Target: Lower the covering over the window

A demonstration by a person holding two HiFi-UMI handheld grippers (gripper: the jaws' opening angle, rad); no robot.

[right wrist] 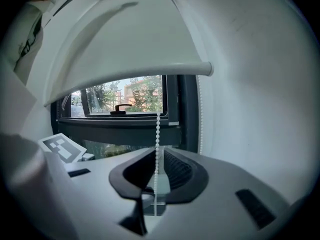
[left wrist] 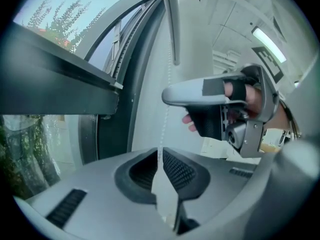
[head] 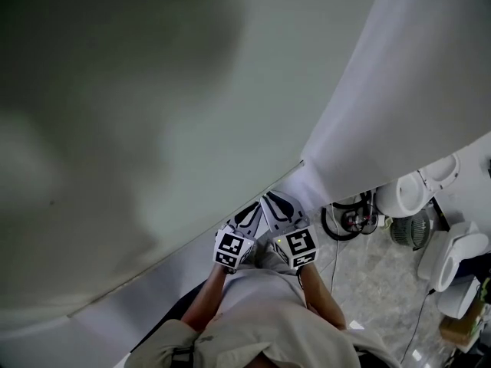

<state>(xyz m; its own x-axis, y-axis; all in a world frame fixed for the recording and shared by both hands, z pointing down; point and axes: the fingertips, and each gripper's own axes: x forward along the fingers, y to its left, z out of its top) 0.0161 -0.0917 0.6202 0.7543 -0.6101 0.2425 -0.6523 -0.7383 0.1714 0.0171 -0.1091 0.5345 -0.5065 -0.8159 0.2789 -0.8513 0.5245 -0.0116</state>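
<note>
The roller blind (right wrist: pixel 125 39) hangs part-way down the window (right wrist: pixel 130 96). Its bottom rail (right wrist: pixel 150 70) runs level across the opening, long axis from the left side of the frame to the right. The rail sits over the upper part of the glass, and the pane below it is uncovered, with the window handle (right wrist: pixel 120 107) and trees showing through.

The bead chain (right wrist: pixel 158 131) hangs straight down near the right edge of the window frame, long axis upright. A second strand (right wrist: pixel 200 114) runs parallel just beside the frame's right post.

The left gripper (left wrist: pixel 160 159) is clenched on the chain, and the beads disappear between its closed tips. The right gripper (right wrist: pixel 157 159) is released. Its jaws stand a little apart, and the chain drops through the gap without the pads pressing on it.

In the head view the two grippers sit side by side, close together, with their marker cubes towards the person. In the left gripper view a hand (left wrist: pixel 250 96) holds the right gripper level, higher up the same chain.
</note>
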